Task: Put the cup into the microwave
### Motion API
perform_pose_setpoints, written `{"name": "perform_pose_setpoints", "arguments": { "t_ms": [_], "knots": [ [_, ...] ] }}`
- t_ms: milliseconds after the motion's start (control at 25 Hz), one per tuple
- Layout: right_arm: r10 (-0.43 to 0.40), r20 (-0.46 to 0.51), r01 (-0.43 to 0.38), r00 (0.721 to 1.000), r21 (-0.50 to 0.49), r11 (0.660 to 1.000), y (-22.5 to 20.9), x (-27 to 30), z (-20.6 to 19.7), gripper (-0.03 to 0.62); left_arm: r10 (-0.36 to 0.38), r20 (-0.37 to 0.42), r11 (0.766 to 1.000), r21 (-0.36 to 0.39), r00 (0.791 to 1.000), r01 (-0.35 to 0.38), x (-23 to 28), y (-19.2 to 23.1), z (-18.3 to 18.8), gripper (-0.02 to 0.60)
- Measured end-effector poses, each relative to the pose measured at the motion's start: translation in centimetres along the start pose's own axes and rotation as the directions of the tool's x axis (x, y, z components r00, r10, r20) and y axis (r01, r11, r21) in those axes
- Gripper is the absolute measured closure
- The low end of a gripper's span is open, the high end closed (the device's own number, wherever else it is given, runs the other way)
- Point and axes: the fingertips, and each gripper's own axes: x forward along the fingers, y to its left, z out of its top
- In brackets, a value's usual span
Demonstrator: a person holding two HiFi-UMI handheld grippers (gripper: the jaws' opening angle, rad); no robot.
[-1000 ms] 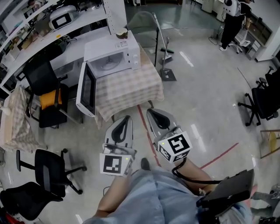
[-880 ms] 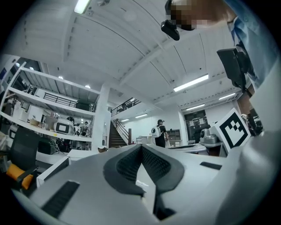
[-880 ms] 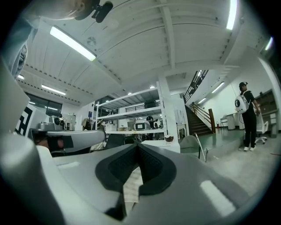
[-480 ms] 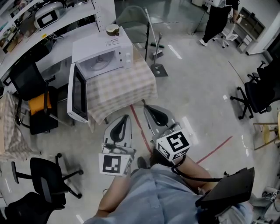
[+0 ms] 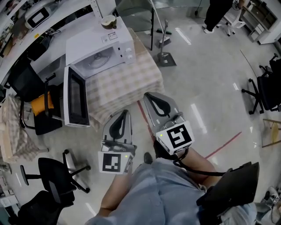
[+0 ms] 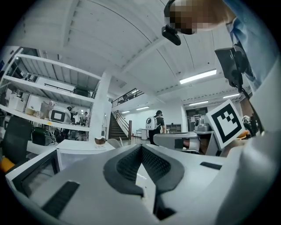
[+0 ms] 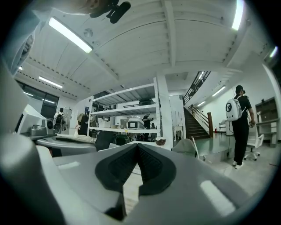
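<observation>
A brown-and-white cup (image 5: 108, 21) stands on top of the white microwave (image 5: 99, 44), at its far edge. The microwave sits on a table with a checked cloth (image 5: 127, 83), and its door (image 5: 74, 102) hangs wide open to the left. My left gripper (image 5: 125, 113) is shut and empty, just short of the table's near edge. To its right, my right gripper (image 5: 149, 95) is also shut and empty, its tips over the table's near corner. In the left gripper view the cup (image 6: 100, 140) shows small, far ahead. The cup (image 7: 160, 141) also shows in the right gripper view.
Black office chairs (image 5: 48, 110) stand left of the table, another (image 5: 57, 184) nearer me, and more at the right (image 5: 265, 94). A stand with a flat base (image 5: 166, 57) is behind the table. A person (image 5: 217, 13) stands at the far right. Red tape (image 5: 224, 149) marks the floor.
Both grippers have moved forward towards the table, still shut. The table and microwave now sit nearer and lower in the head view.
</observation>
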Motion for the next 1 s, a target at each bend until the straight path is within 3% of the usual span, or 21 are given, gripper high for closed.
{"name": "perform_pose_setpoints", "arguments": {
  "t_ms": [440,1000],
  "knots": [
    [0.060,0.029,-0.061,0.998,0.042,0.997,-11.0,9.4,1.1,0.597,0.085,-0.019,0.995,0.051,0.996,-0.084,12.2,3.3,1.5,0.577],
    [0.137,0.068,-0.141,0.988,0.056,0.988,-15.5,14.6,2.1,0.597,0.129,0.033,0.983,0.125,0.991,-0.133,19.4,5.0,4.8,0.577]
  ]
}}
